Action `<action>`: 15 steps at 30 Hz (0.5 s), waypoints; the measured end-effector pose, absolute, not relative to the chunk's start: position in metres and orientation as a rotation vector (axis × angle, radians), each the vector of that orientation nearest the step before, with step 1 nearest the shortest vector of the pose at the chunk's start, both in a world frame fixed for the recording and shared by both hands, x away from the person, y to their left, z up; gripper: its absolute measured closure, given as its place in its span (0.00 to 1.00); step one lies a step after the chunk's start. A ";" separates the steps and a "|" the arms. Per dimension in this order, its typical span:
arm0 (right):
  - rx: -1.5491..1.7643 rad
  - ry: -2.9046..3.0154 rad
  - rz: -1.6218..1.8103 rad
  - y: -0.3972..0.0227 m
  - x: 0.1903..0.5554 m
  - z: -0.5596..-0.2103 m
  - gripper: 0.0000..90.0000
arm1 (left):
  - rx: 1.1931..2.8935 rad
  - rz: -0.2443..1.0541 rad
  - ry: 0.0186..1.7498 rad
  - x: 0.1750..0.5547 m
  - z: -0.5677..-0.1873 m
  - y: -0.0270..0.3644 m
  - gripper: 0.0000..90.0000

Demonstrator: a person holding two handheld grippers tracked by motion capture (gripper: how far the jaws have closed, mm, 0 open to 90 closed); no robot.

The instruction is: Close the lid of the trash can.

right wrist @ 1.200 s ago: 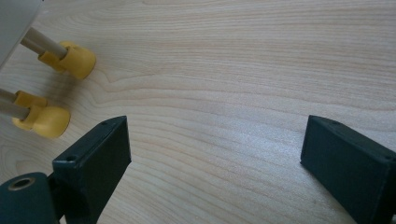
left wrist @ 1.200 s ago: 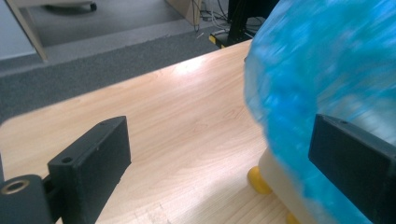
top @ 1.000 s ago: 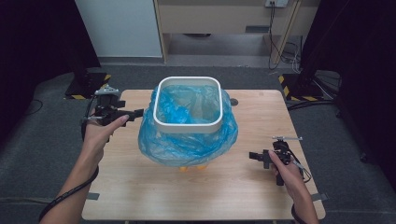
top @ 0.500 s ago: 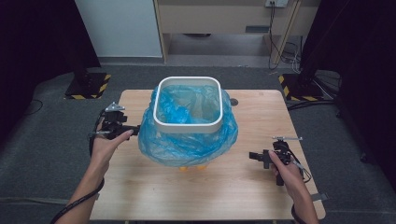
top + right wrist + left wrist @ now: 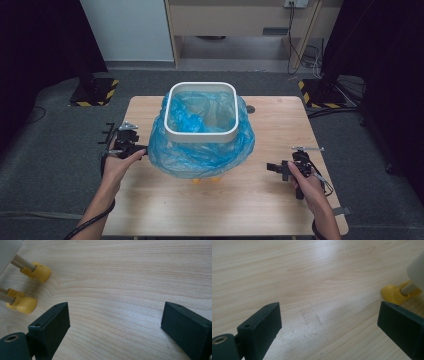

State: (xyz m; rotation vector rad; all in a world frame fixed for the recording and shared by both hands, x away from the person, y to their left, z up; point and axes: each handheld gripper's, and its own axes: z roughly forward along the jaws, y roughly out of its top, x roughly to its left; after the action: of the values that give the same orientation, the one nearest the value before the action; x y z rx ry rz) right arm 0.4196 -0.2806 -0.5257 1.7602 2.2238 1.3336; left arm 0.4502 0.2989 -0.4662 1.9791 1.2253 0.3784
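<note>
I hold a gripper in each hand over the wooden table point(image 5: 200, 210). My left gripper point(image 5: 141, 149) is at the left side, right next to the blue bag point(image 5: 200, 155); I cannot tell if it touches the bag. Its jaws are wide apart and hold nothing, with bare wood between them. My right gripper point(image 5: 270, 167) is at the right side, well apart from the bag. Its jaws are wide apart too, and hold nothing. The white bin point(image 5: 201, 112) stands in the middle of the table. The blue bag lines it and hangs down over its sides. The bin stands on yellow feet point(image 5: 27, 304) with pale legs.
</note>
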 end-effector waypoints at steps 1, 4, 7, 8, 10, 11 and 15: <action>1.760 2.223 1.333 -0.280 0.420 -0.526 0.09 | 1.979 0.374 1.229 0.450 -0.469 0.298 0.05; 1.750 2.223 1.334 -0.281 0.419 -0.526 0.09 | 1.991 0.367 1.238 0.449 -0.478 0.297 0.05; 1.750 2.223 1.336 -0.281 0.419 -0.526 0.09 | 1.999 0.354 1.244 0.449 -0.485 0.296 0.05; 1.749 2.223 1.335 -0.281 0.419 -0.526 0.09 | 2.002 0.352 1.244 0.449 -0.487 0.296 0.05; 1.753 2.222 1.338 -0.281 0.419 -0.526 0.09 | 2.005 0.350 1.244 0.449 -0.490 0.295 0.05; 1.750 2.221 1.337 -0.281 0.419 -0.526 0.09 | 2.005 0.350 1.244 0.449 -0.490 0.295 0.05; 1.747 2.221 1.338 -0.281 0.419 -0.526 0.09 | 2.024 0.345 1.245 0.448 -0.496 0.293 0.05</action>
State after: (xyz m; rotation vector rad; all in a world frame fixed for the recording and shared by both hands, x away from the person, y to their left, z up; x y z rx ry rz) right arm 0.4189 -0.2814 -0.5265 1.7470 2.2211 1.3376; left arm 0.4479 0.2930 -0.4964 2.0238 1.2449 0.3451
